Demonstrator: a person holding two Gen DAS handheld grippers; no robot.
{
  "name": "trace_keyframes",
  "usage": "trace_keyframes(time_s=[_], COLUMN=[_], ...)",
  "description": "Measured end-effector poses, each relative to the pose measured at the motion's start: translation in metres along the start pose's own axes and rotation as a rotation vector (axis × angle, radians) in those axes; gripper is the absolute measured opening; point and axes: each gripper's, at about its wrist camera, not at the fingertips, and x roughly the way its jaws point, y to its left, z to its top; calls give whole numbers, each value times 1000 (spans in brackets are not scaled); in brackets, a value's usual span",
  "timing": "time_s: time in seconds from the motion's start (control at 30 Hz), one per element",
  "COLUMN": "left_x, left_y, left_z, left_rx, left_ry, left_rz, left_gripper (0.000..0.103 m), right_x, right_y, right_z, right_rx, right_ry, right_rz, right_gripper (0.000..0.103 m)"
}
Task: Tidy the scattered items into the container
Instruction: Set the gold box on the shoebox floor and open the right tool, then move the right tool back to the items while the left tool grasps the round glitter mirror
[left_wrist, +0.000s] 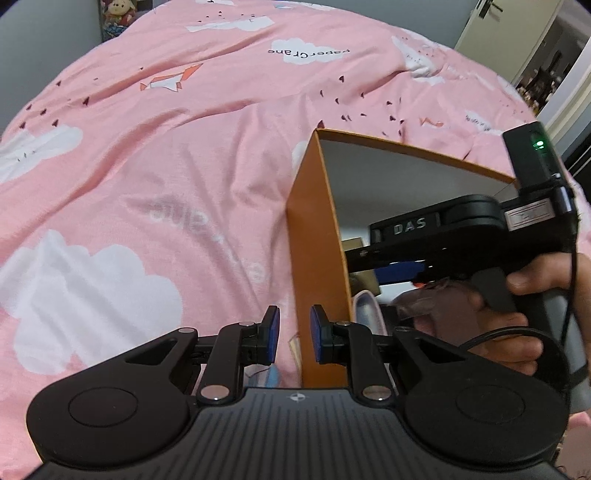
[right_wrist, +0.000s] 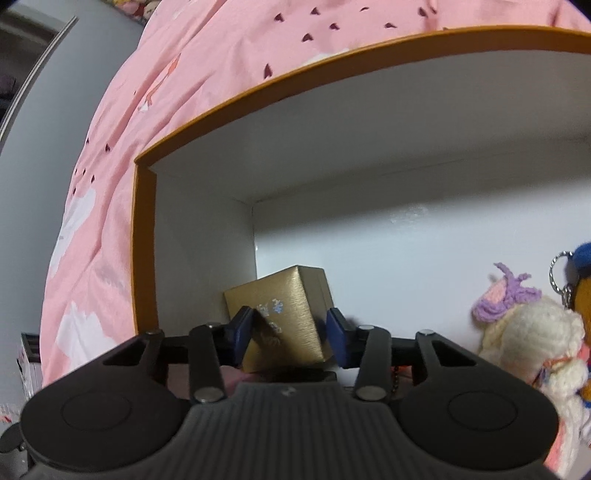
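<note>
- A big orange box (left_wrist: 314, 236) with white inside walls sits on a bed with a pink cover (left_wrist: 155, 155).
- The cover has white clouds and little paper cranes printed on it.
- The left gripper (left_wrist: 294, 338) is at the near corner of the orange box.
- Its two blue pads (left_wrist: 272, 334) are only a little way apart.
- The edge of the box wall shows in the gap between them, but I cannot tell if the pads touch it or pinch it.
- The right gripper (right_wrist: 290, 338) points down into the orange box (right_wrist: 140, 229).
- A small gold box (right_wrist: 284, 314) with shiny marks on top sits tilted in the left back corner of the orange box.
- The gold box is between the right gripper's blue pads (right_wrist: 242, 334).
- The left pad looks like it touches the gold box, but a small gap shows by the right pad, so the box is not squeezed.
- A cream knitted doll (right_wrist: 528, 343) with a purple bow lies inside the orange box on the right side.
- A metal key ring (right_wrist: 559, 273) shows just beside the doll, next to something blue and orange at the edge of the view.
- From the left camera, a hand (left_wrist: 517, 317) holds the black handle of the right gripper over the box.
</note>
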Motion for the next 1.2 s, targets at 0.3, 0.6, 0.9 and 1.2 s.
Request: trace_keyframes(time_s=[0.3,0.6,0.9,1.2], left_x=[8,11,7,-16], left_y=[-3,-4,-5,-7], left_z=[-2,-3,-3,-6], left_rx=[32,30,18,9], left_ry=[26,36,23,-28], left_rz=[57,30,30,45], left_gripper=[20,20,20,20], right_x=[-9,-4,-5,-32], right_y=[-7,-12,3,25], right_z=[-12,-4,-3,-11], right_rx=[65,165,-80,-309], right_ry=[-32,-48,47,-23], right_rz=[13,29,-19,-9], right_gripper=[38,38,41,42])
